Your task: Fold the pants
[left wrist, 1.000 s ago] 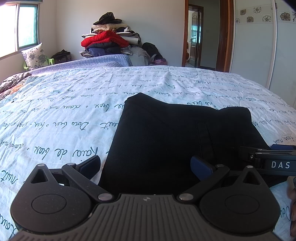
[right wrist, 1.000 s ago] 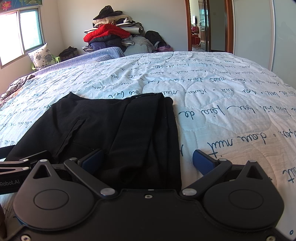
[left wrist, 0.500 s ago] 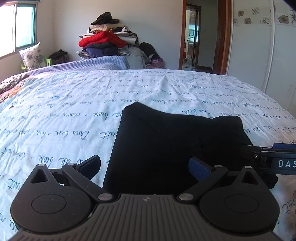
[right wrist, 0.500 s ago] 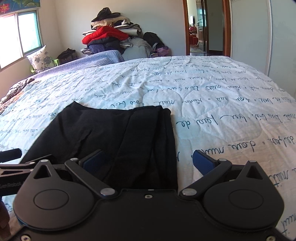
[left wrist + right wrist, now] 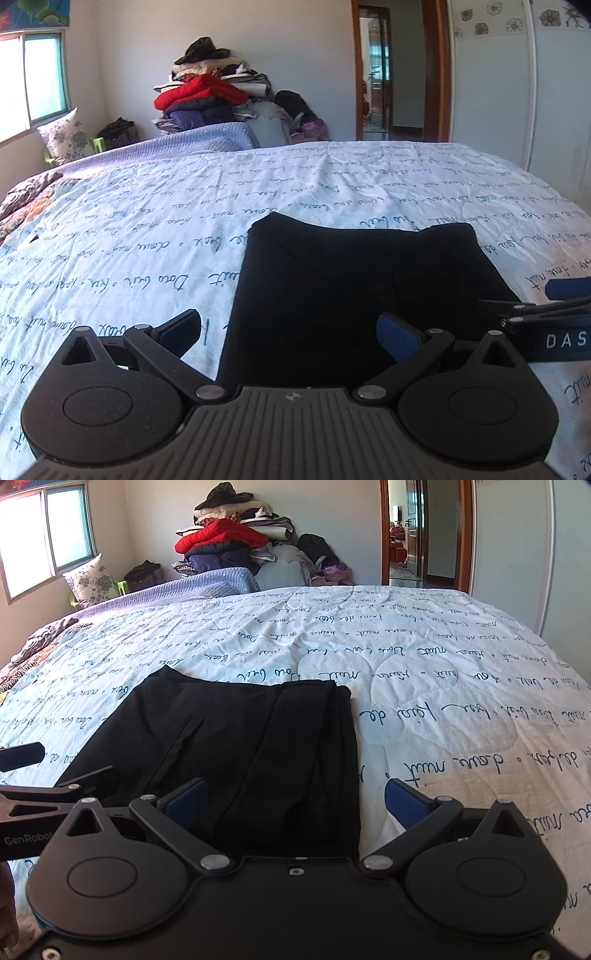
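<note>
Black pants (image 5: 354,280) lie folded in a compact rectangle on the bed, also shown in the right wrist view (image 5: 236,746). My left gripper (image 5: 290,328) is open and empty, its jaws straddling the near left edge of the pants. My right gripper (image 5: 295,799) is open and empty, its jaws straddling the near right edge. The right gripper shows at the right edge of the left wrist view (image 5: 554,314). The left gripper shows at the left edge of the right wrist view (image 5: 44,786).
The bed has a white quilt with blue script (image 5: 147,229) (image 5: 443,686). A pile of clothes with a red jacket (image 5: 199,92) stands at the far end. A floral pillow (image 5: 62,140) lies far left. A doorway (image 5: 376,70) and wardrobe (image 5: 517,92) stand on the right.
Both grippers have drawn back and risen a little from the folded pants. The pants lie still. Both grippers stayed open.
</note>
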`<state>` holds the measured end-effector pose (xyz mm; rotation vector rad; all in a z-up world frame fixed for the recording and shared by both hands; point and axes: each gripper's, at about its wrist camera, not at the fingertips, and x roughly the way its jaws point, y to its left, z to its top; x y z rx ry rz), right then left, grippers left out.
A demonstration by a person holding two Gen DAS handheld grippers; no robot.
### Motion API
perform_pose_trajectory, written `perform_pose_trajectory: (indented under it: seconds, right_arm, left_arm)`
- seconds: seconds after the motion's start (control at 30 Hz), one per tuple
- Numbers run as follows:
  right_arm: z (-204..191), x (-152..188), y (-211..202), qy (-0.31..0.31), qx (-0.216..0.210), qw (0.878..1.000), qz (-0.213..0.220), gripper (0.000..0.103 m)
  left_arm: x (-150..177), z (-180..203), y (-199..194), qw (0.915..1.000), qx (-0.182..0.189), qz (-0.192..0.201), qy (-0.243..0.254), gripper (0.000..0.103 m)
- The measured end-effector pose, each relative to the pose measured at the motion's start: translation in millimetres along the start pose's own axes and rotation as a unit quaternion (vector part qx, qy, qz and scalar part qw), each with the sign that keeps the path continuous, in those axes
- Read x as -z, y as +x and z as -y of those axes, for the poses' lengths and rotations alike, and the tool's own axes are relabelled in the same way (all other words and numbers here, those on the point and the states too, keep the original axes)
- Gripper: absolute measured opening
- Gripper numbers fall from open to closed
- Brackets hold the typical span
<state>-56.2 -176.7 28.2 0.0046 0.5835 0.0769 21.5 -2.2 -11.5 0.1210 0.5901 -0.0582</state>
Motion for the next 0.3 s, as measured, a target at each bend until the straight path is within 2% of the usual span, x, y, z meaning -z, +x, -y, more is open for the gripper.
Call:
perform_pose_trajectory:
  seconds: [0.13, 0.3]
  right_arm:
    - [0.5, 0.8, 0.1, 0.001, 0.001, 1.0, -0.001, 0.103]
    - [1.2, 0.8, -0.5, 0.002, 0.001, 1.0, -0.002, 0.103]
  left_arm:
    - [0.5, -2.4, 0.1, 0.9999, 0.0, -0.01, -0.004, 0.099]
    - [3.1, -1.7, -4.0, 1.0, -0.005, -0.003, 0.001, 0.1]
